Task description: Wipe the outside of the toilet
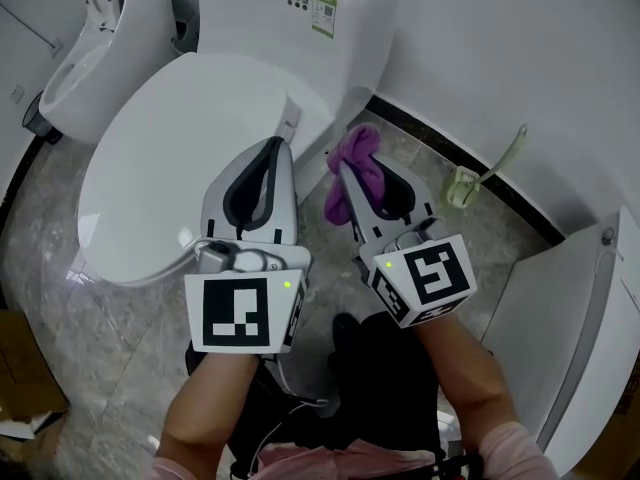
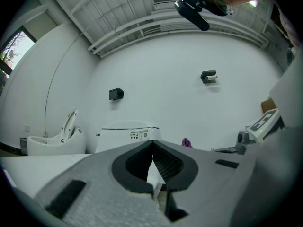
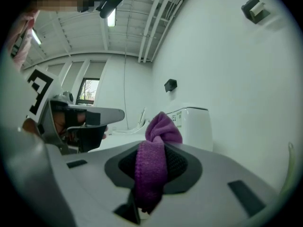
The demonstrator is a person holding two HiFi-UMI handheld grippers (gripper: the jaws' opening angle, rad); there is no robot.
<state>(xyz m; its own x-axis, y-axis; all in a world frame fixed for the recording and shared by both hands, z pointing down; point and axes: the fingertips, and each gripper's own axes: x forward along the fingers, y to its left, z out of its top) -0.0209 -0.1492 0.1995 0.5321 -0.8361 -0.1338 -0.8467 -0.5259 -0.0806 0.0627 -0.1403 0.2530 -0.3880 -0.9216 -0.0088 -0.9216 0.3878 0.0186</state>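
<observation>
The white toilet has its lid (image 1: 170,158) down, with the tank (image 1: 290,18) behind it. My left gripper (image 1: 275,148) is shut and empty, hovering over the lid's right edge near the hinge; in its own view the jaws (image 2: 152,144) meet with nothing between them. My right gripper (image 1: 345,165) is shut on a purple cloth (image 1: 358,173), just right of the bowl, beside the toilet's side and above the floor. The cloth (image 3: 154,164) bunches out past the jaw tips, and the tank (image 3: 196,126) stands beyond it.
A second white fixture (image 1: 95,58) stands at the upper left. A pale green toilet brush (image 1: 470,183) leans by the black skirting on the right. A white panel (image 1: 570,318) closes the right side. A cardboard box (image 1: 20,368) lies at the lower left.
</observation>
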